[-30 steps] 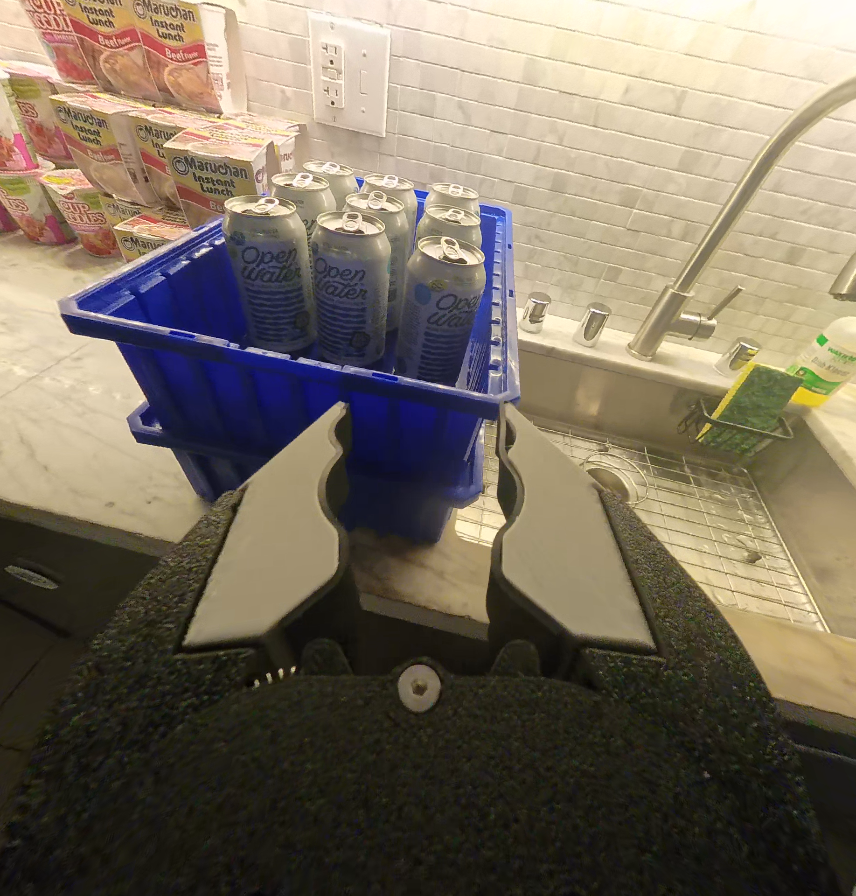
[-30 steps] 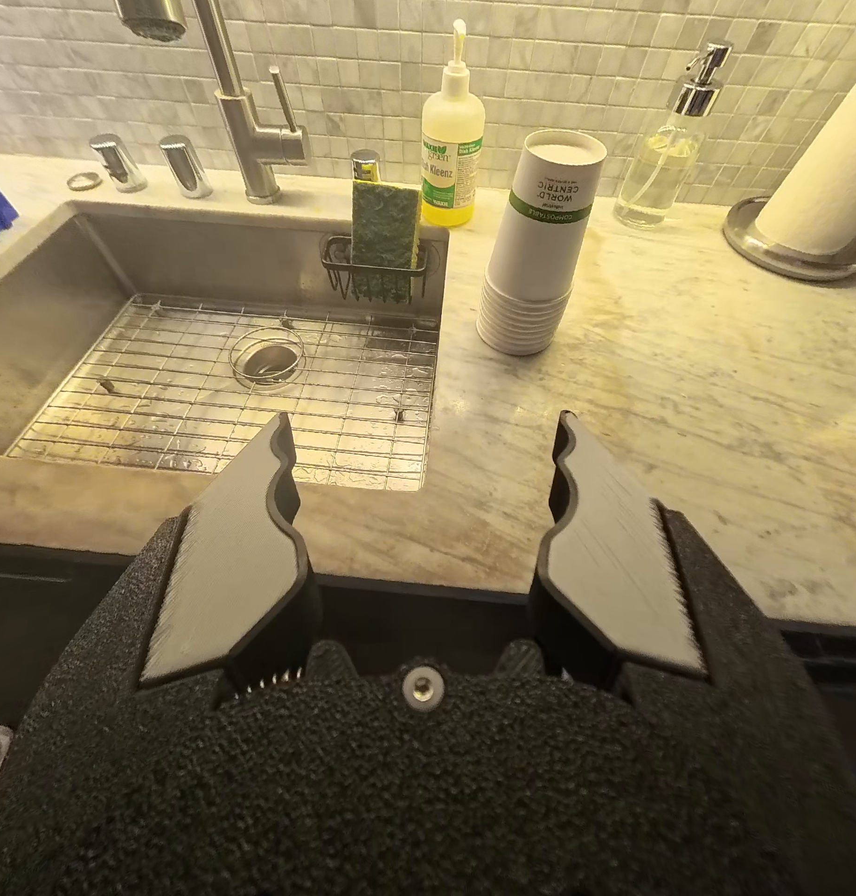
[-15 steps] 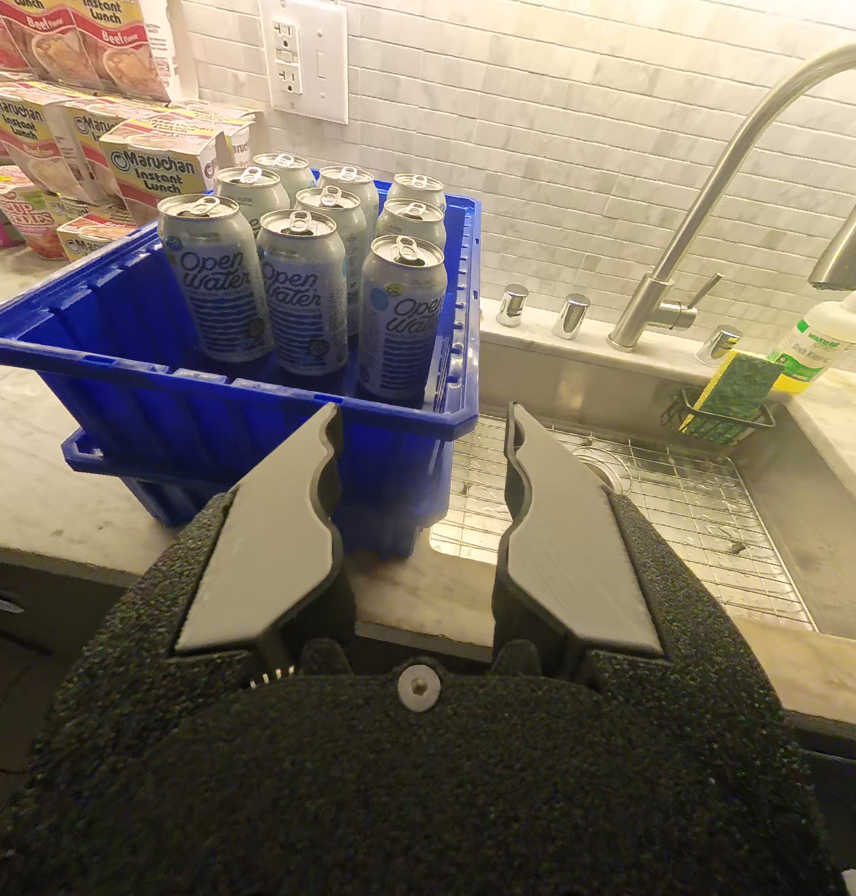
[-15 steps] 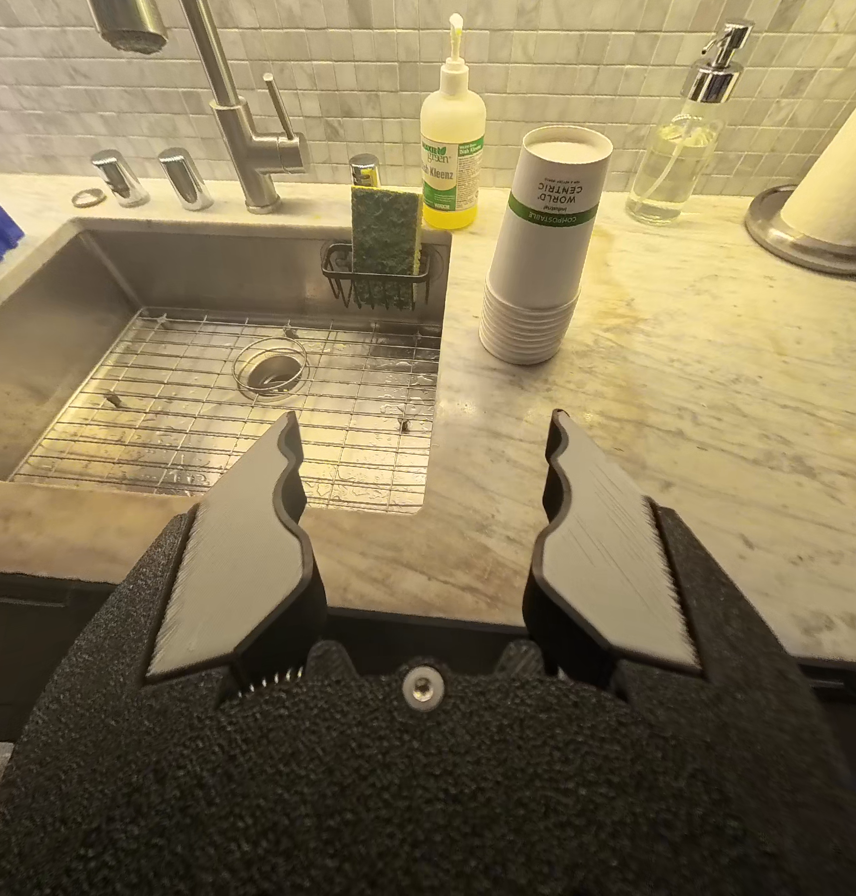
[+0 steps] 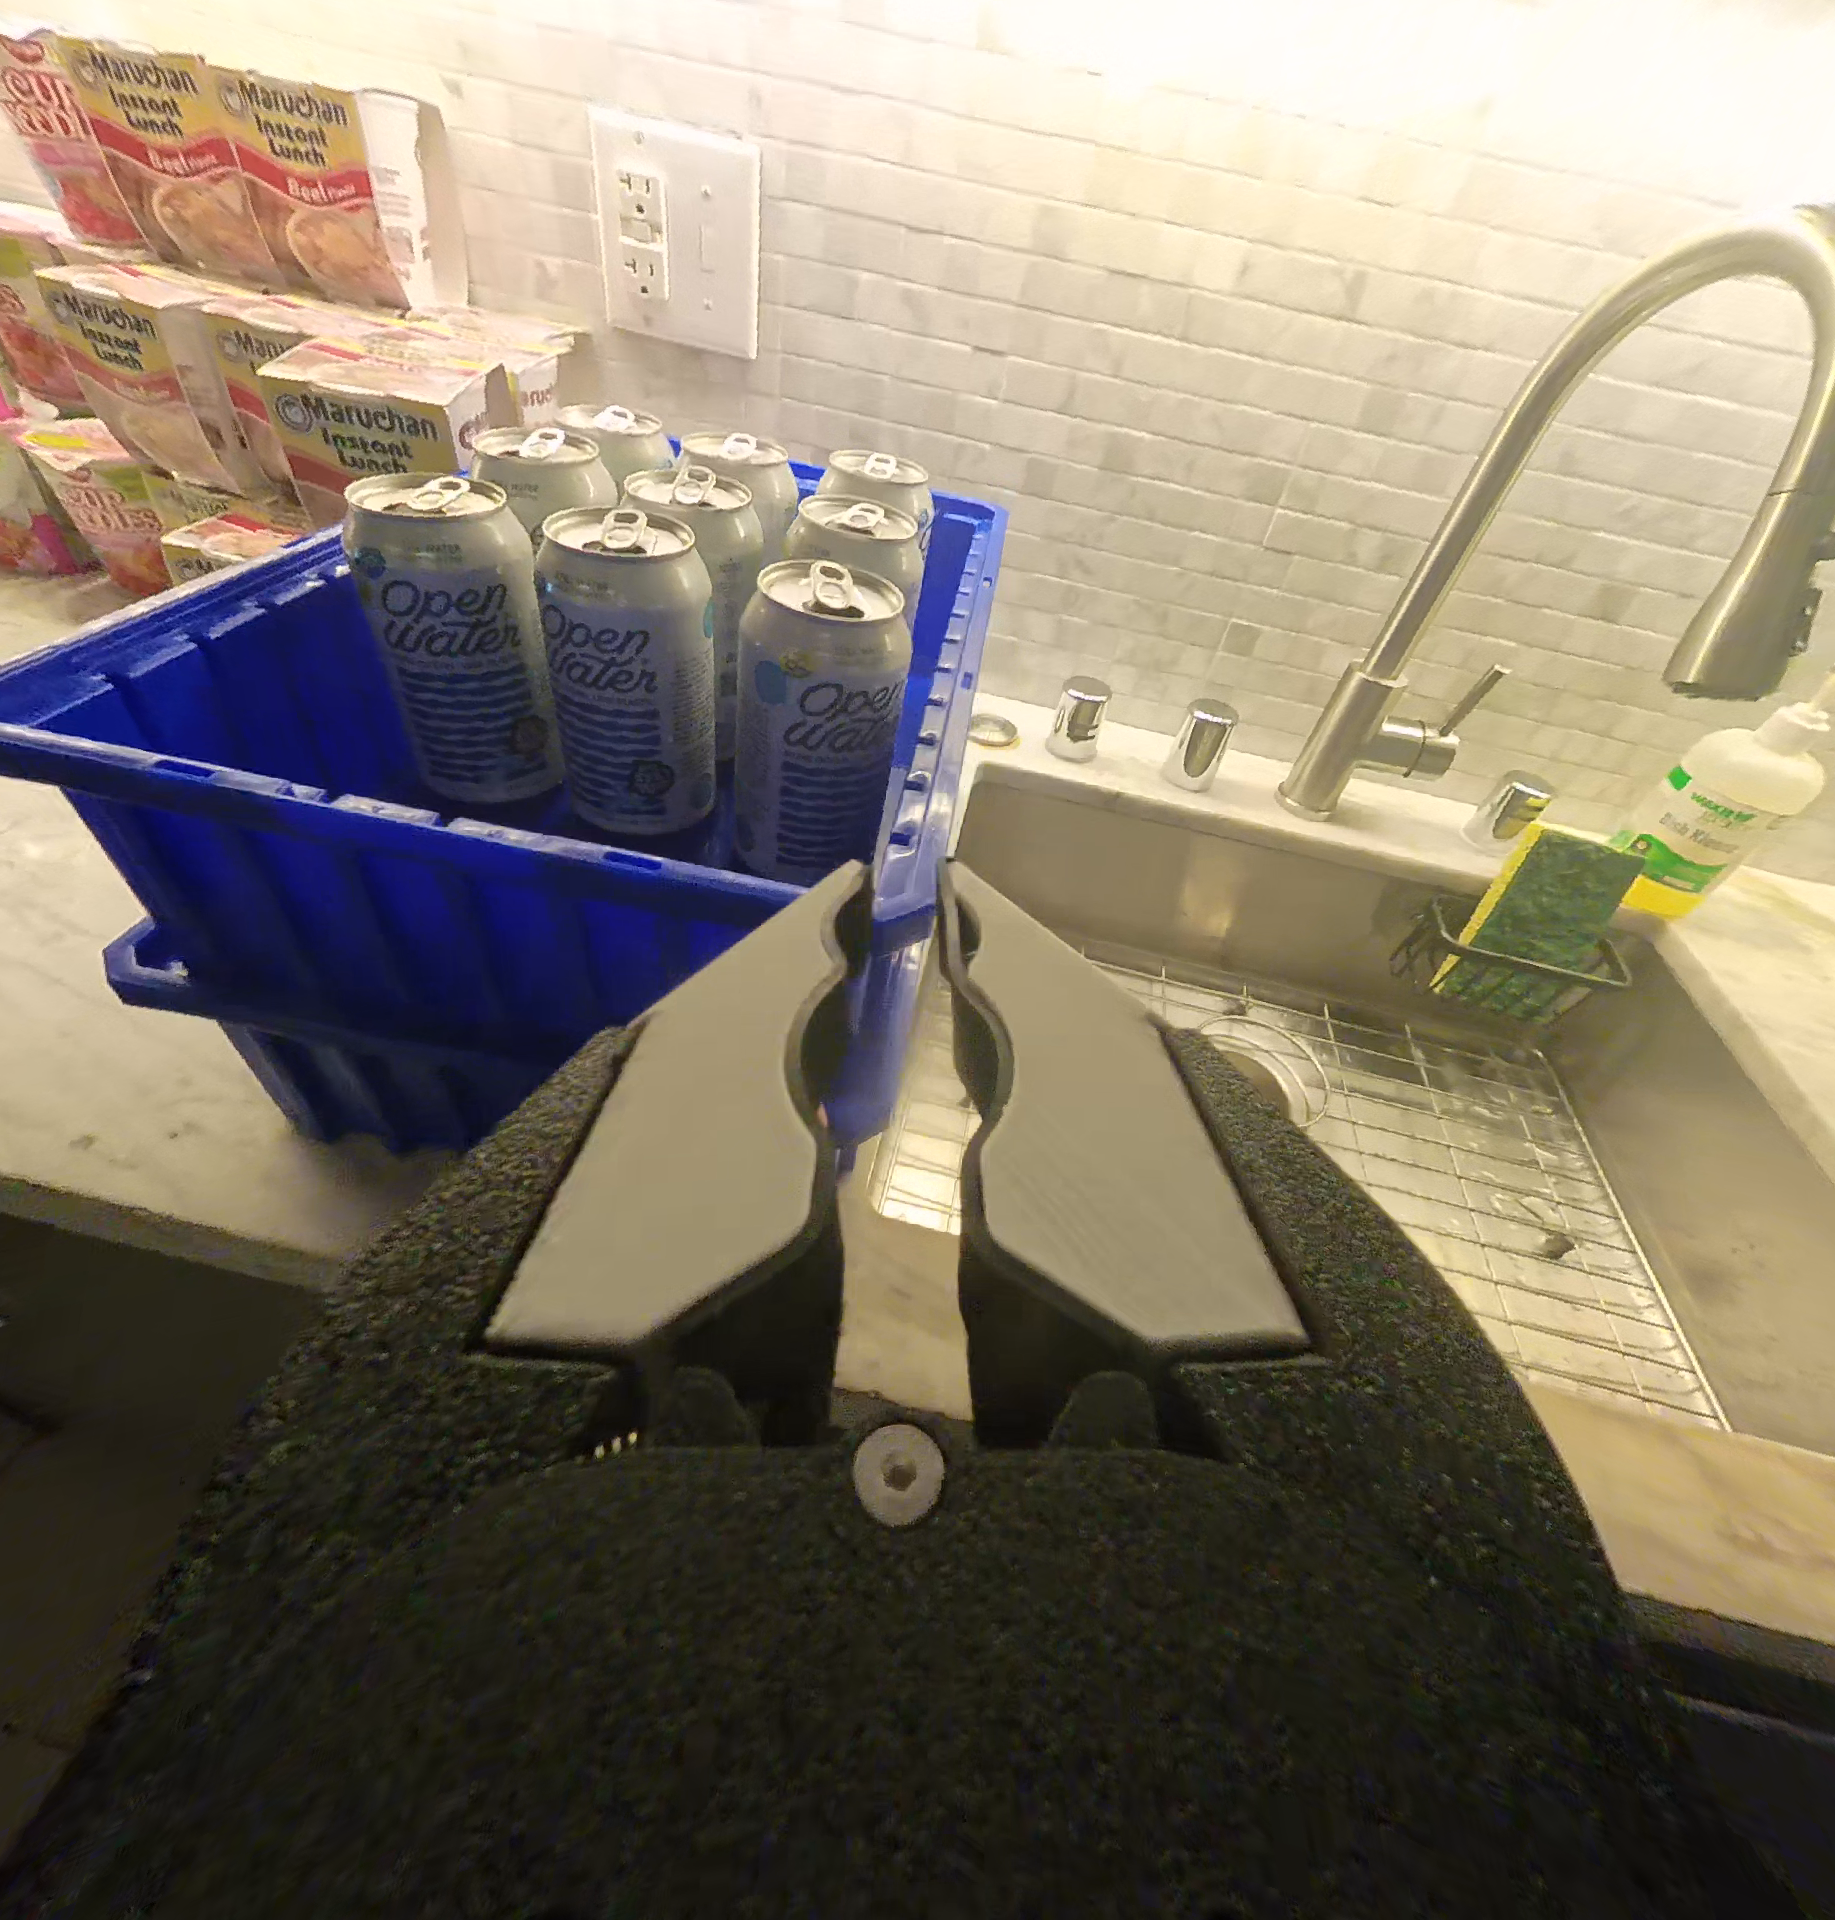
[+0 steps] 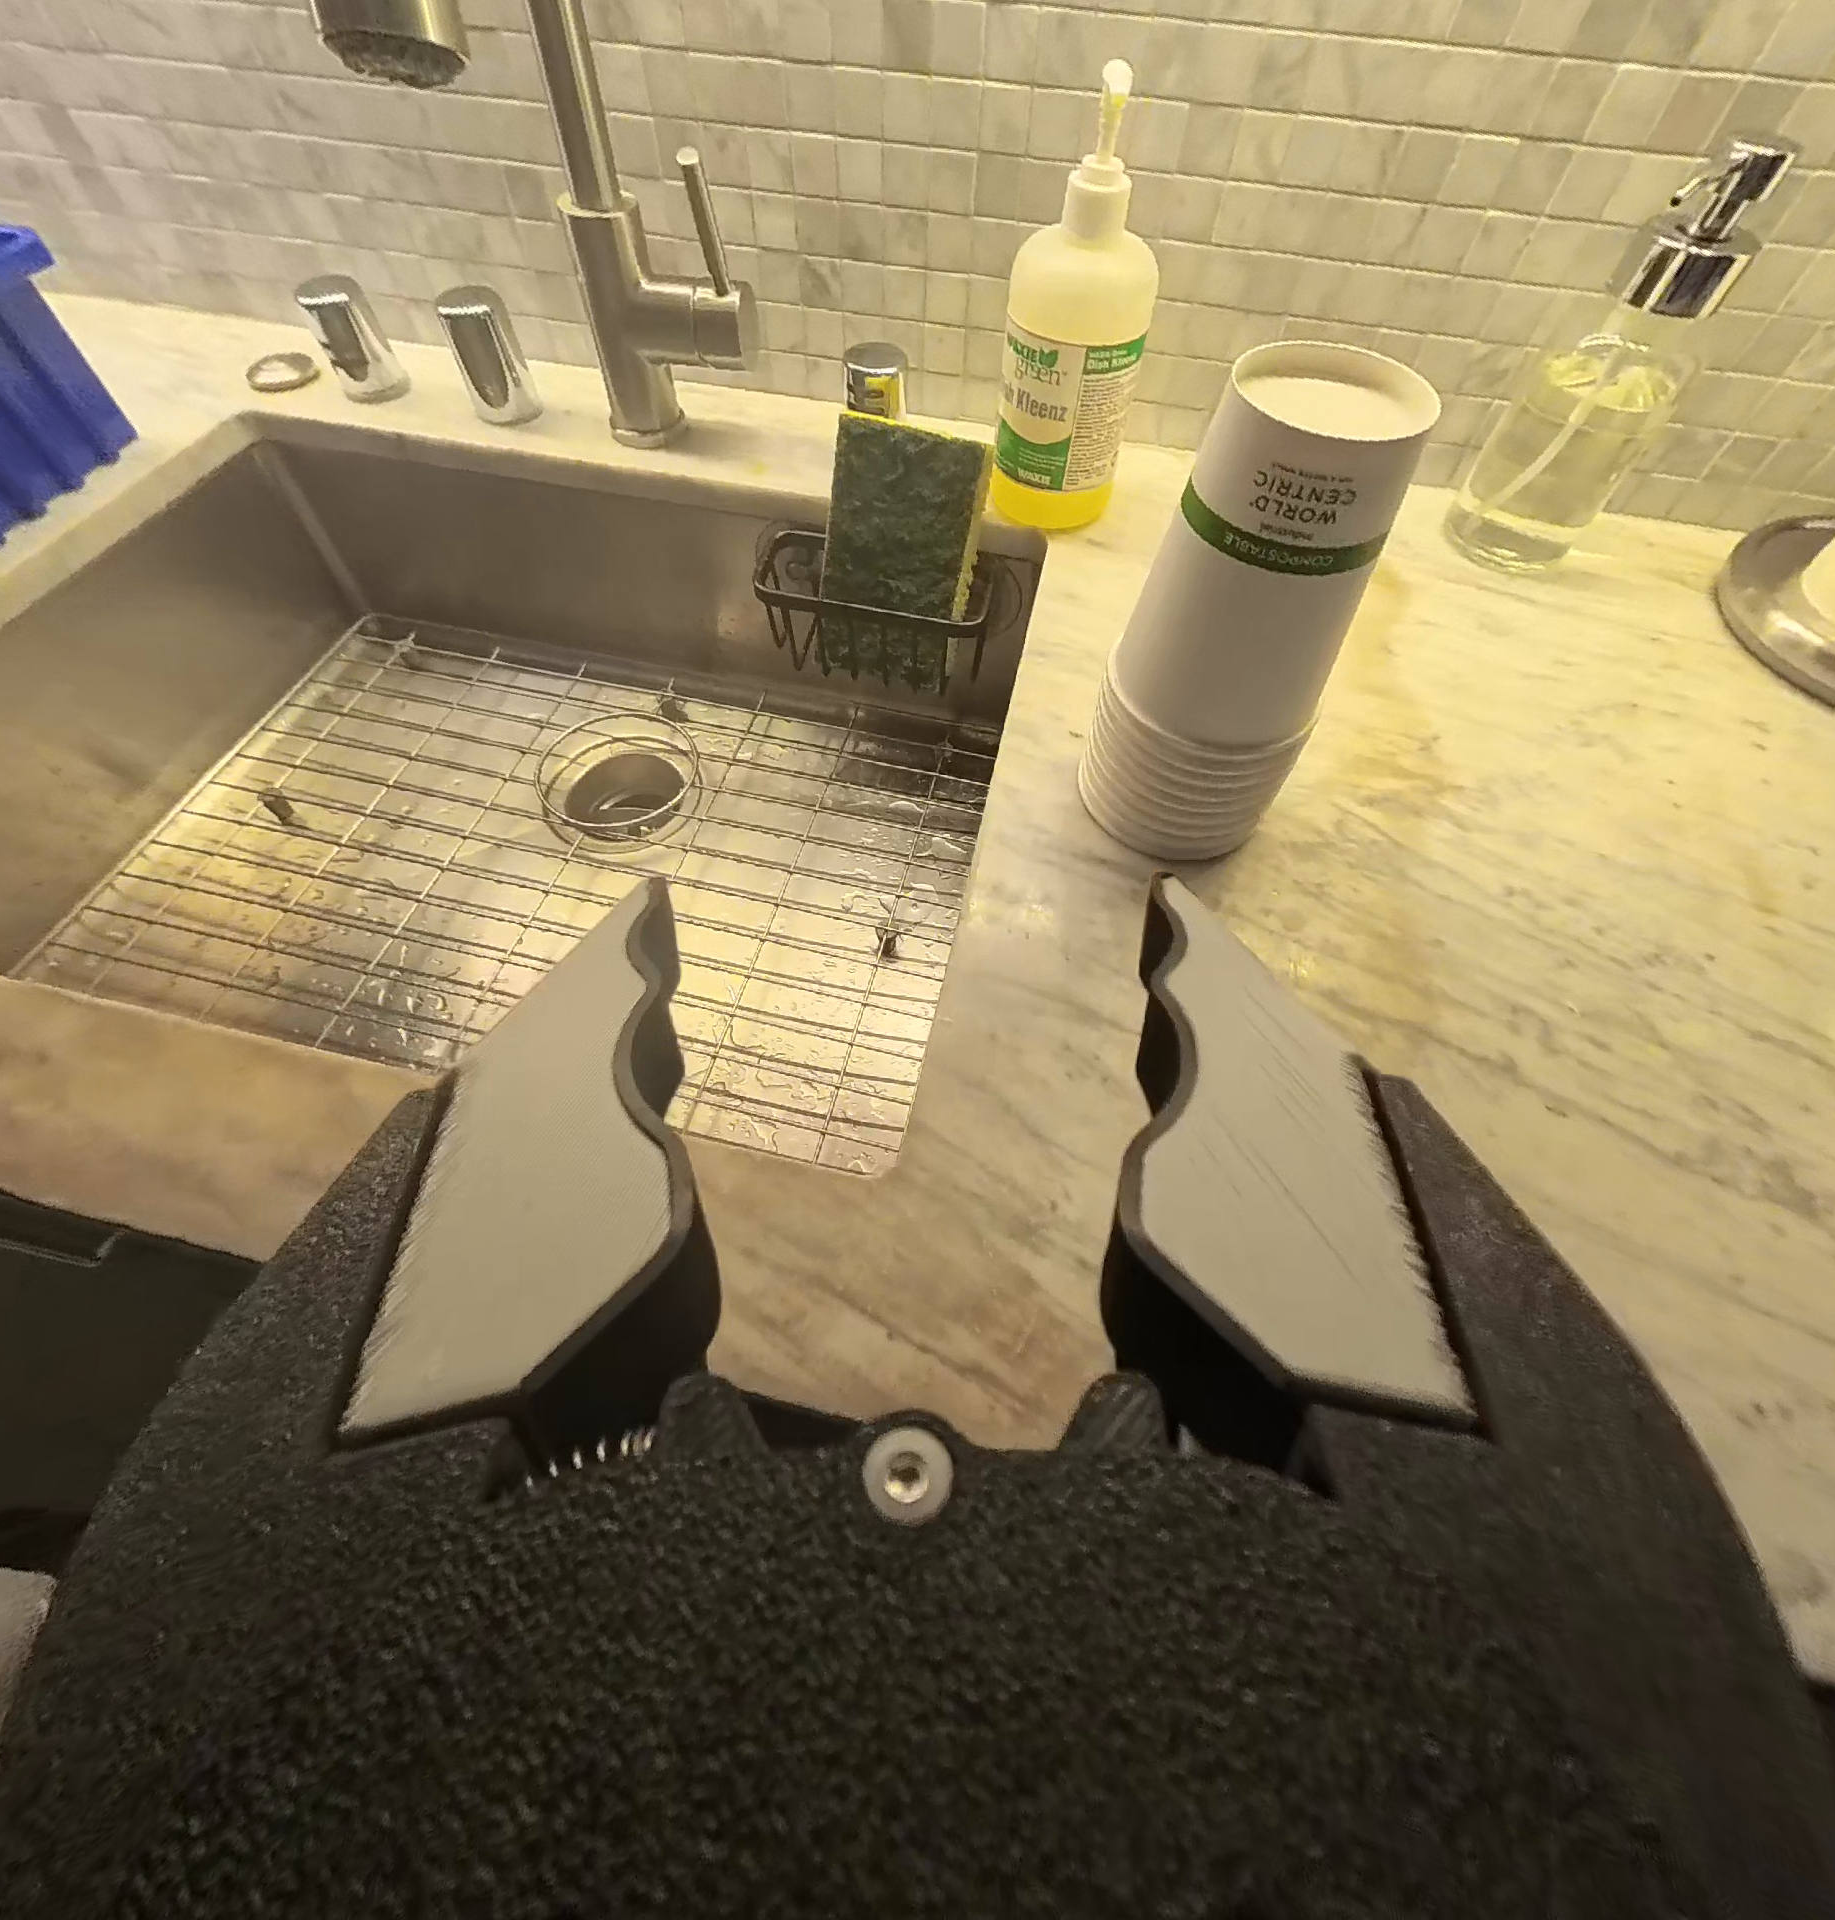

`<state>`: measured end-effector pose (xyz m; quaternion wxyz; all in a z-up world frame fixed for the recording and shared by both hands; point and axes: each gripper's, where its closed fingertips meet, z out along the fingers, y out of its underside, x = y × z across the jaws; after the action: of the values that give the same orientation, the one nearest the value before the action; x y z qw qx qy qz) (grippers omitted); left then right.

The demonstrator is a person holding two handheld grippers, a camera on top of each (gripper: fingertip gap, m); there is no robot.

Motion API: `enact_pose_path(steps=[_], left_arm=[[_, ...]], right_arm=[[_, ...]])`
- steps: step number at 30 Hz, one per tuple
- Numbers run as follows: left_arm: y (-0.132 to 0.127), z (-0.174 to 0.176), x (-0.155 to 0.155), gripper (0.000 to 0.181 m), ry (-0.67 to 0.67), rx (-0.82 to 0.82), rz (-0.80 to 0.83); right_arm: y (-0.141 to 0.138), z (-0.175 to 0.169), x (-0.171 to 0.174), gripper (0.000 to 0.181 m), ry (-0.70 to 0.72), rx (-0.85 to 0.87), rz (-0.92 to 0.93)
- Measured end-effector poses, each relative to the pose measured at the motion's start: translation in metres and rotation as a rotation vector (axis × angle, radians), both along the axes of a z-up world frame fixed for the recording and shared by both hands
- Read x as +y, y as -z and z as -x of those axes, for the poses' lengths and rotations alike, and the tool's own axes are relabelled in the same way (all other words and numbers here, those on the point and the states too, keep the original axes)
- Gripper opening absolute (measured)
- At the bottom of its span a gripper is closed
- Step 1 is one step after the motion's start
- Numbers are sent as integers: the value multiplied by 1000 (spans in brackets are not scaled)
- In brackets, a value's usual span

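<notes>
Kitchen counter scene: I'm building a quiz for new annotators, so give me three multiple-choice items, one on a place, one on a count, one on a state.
1. Where does the green sponge sit?
A. In a black wire caddy on the sink wall
B. Flat on the sink grid
C. On top of the paper cups

2. How many cans stand in the blue crate?
A. Four
B. Nine
C. Twelve

3. How do the two grippers stand?
A. Both wide open
B. Left nearly closed and empty, right open
C. Left shut on a can, right open

Answers:
1. A: the sponge stands upright in the caddy hung inside the sink.
2. B: three rows of three can tops show.
3. B: the left gripper shows only a slit between its fingers with nothing in it, near the crate's corner; the right gripper gapes over the counter edge.
</notes>
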<state>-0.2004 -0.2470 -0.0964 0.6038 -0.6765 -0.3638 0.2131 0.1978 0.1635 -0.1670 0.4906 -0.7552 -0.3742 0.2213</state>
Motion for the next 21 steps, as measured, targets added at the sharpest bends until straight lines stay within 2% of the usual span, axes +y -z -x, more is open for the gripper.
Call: enact_pose_path(steps=[2,5,6,8,10,12,14,17,19,21], left_arm=[[-5,-6,5,0,17,24,-16],[-4,-13,14,0,28,35,-22],[-4,-16,17,0,31,41,-26],[-3,-23,29,0,54,48,-26],[2,-32,45,0,96,44,-12],[3,-41,65,0,147,46,-2],[-1,-51,85,0,198,56,-8],[-6,-67,112,4,261,65,-20],[-7,-78,127,5,298,54,-33],[-6,-88,139,6,335,34,-40]], right_arm=[[0,0,1,86,-17,0,-1],[-1,-2,5,76,-38,2,-8],[-2,-4,8,69,-45,-3,-19],[-7,-6,17,40,-73,-22,-54],[-26,-4,36,16,-93,-21,-119],[-49,2,62,11,-130,-22,-160],[-66,14,88,16,-206,-60,-146],[-73,32,129,58,-328,-211,-97],[-61,41,155,83,-408,-366,-68],[-41,45,178,97,-484,-551,-54]])
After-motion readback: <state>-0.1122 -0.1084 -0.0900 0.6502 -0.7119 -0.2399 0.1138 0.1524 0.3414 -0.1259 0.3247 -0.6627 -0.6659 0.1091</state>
